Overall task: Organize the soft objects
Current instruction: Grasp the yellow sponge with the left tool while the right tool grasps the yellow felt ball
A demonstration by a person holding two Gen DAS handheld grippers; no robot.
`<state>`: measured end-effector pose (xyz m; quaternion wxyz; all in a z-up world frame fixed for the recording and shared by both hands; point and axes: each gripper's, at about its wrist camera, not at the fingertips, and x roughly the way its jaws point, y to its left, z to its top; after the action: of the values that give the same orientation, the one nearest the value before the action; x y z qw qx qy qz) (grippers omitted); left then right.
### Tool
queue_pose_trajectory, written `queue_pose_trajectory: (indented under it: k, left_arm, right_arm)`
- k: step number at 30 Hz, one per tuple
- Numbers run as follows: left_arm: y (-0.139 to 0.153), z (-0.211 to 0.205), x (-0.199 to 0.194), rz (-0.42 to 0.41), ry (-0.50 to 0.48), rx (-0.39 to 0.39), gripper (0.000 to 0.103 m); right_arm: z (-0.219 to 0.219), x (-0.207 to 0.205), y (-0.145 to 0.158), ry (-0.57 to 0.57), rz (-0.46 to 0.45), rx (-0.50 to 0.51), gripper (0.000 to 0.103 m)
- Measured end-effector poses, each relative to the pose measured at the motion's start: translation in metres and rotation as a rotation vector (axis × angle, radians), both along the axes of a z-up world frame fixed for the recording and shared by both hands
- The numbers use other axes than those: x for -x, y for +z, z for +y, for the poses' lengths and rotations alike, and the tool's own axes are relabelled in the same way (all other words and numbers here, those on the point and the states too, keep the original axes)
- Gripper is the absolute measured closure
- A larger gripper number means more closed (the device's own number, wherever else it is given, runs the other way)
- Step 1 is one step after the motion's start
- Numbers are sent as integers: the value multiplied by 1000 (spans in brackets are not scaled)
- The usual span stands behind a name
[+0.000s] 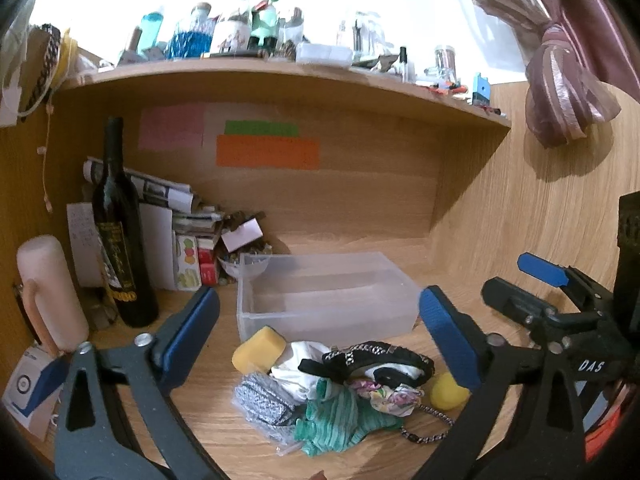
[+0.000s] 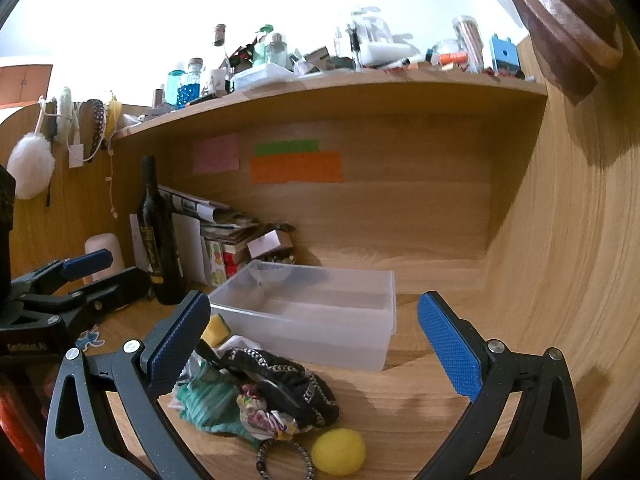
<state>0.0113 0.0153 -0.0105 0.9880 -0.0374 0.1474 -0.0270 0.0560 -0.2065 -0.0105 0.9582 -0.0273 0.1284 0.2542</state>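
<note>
On the wooden desk, in front of the clear plastic bin [image 1: 326,298], our heap of soft cloth items [image 1: 340,384] lies ahead of and below both grippers. Left gripper [image 1: 320,340] and right gripper [image 2: 316,344] stand spread, grasping nothing; the left sits squarer over the heap.

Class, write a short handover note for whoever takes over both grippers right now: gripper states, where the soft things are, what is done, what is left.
Left gripper: open, holding nothing.
Right gripper: open, holding nothing.
Clear plastic bin: on the desk behind the pile; nothing soft seen in it.
Pile in front of it: yellow sponge, green cloth, black studded band, floral scrunchie, grey cloth. Yellow ball lies beside the pile.
Done: nothing sorted yet.
Left: every soft item, presumably into the bin.
</note>
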Motion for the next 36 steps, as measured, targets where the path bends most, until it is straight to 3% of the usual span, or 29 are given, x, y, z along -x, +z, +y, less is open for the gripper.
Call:
queue_pose_trajectory:
  k: [2, 7, 11, 16, 21, 23, 27, 35, 36]
  left_arm:
    - [-7, 3, -8, 39, 16, -13, 24]
    - [-36, 14, -27, 169, 41, -13, 34]
    - [-55, 27, -38, 252, 52, 7, 48]
    - [-67, 39, -55, 322, 71, 19, 49]
    - [-76, 37, -77, 375, 59, -17, 49]
    - [-78, 37, -86, 386, 55, -34, 49]
    - [-79, 35, -99, 399, 49, -50, 49]
    - [-99, 33, -130, 475, 33, -58, 49]
    - [-100, 34, -130, 475, 40, -55, 53]
  right_arm:
    - [-2, -5, -5, 7, 32, 10, 5]
    - [-8, -23, -29, 12, 144, 52, 21]
    - [-14, -34, -52, 21, 241, 83, 31]
    - [-23, -41, -74, 50, 356, 96, 35]
    - [-24, -42, -92, 61, 417, 126, 36]
    - [-22, -44, -99, 67, 441, 139, 40]
    - [-22, -47, -109, 78, 484, 151, 60]
    - [-30, -47, -106, 57, 460, 137, 62]
    - [-31, -47, -105, 53, 456, 136, 62]
